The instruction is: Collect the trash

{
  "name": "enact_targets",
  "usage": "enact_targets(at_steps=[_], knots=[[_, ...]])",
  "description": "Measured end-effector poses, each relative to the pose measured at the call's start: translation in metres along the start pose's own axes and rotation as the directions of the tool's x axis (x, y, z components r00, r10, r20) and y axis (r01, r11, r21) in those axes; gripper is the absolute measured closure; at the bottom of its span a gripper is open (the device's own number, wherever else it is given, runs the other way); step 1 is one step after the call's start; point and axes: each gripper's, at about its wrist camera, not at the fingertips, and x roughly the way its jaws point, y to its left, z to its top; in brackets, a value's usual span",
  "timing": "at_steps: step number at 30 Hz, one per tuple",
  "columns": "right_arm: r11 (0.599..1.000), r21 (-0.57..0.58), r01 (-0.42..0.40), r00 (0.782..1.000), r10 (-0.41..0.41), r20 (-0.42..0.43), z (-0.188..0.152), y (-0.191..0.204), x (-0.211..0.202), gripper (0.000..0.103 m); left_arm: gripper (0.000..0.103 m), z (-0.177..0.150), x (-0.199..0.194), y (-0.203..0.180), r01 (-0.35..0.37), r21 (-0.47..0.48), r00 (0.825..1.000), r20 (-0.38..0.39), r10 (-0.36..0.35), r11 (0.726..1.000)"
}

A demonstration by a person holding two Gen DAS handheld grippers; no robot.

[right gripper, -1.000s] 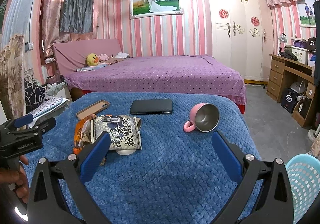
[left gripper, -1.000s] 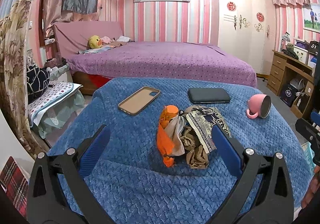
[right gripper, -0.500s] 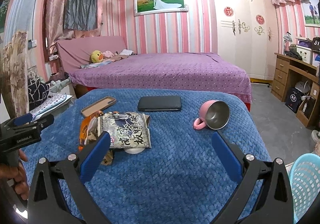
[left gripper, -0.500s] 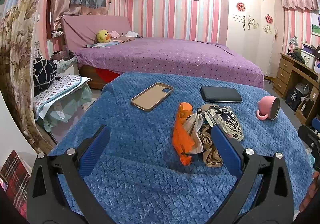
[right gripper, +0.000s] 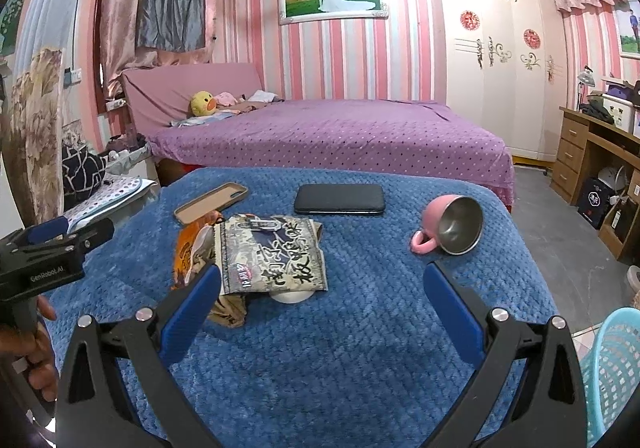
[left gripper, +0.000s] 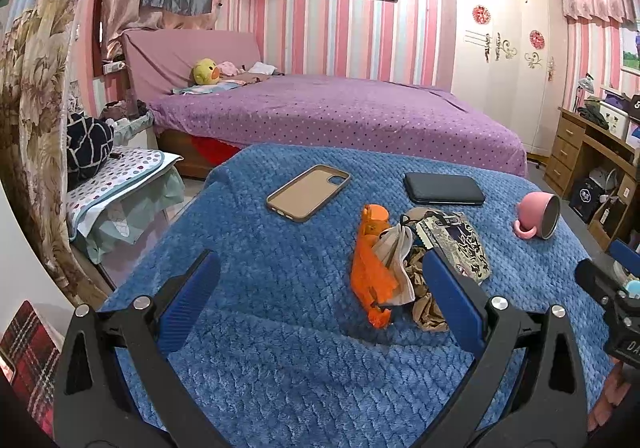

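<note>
Covering the worktop, a blue quilted blanket (right gripper: 360, 348) carries all the small things. At its right edge, low down, stands a light blue plastic basket with holes (right gripper: 612, 364). The left gripper (left gripper: 320, 296) has its blue fingers spread wide and holds nothing; the right gripper (right gripper: 322, 300) is spread wide and empty in the same way. Both hover over the near part of the blanket. Between them lies the trash: a grey printed snack bag (right gripper: 272, 256) on top of an orange wrapper (left gripper: 370, 276) and crumpled brown paper (left gripper: 424, 308), all touching in one heap. Behind the heap lie a black flat case (right gripper: 339, 199) and a beige phone case (left gripper: 308, 191), apart from each other. A pink metal-lined mug (right gripper: 452, 230) lies on its side to the right.
</note>
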Motion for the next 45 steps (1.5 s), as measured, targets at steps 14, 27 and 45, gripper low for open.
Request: enact_targets(at_steps=[14, 27, 45], knots=[[0.999, 0.025, 0.036, 0.998, -0.037, 0.044, 0.001, -0.003, -0.034, 0.004, 0.005, -0.007, -0.014, -0.012, 0.025, 0.070, 1.000, 0.015, -0.027, 0.997], [0.993, -0.094, 0.074, 0.980, -0.054, 0.194, 0.004, -0.003, -0.100, 0.004, 0.005, -0.007, -0.044, -0.022, 0.048, 0.067, 0.995, 0.086, -0.053, 0.997], [0.983, -0.174, -0.058, 0.971, 0.096, 0.219, 0.005, 0.007, -0.103, 0.004, 0.005, -0.004, -0.036, -0.025, 0.068, 0.040, 0.993, 0.094, -0.071, 0.997]])
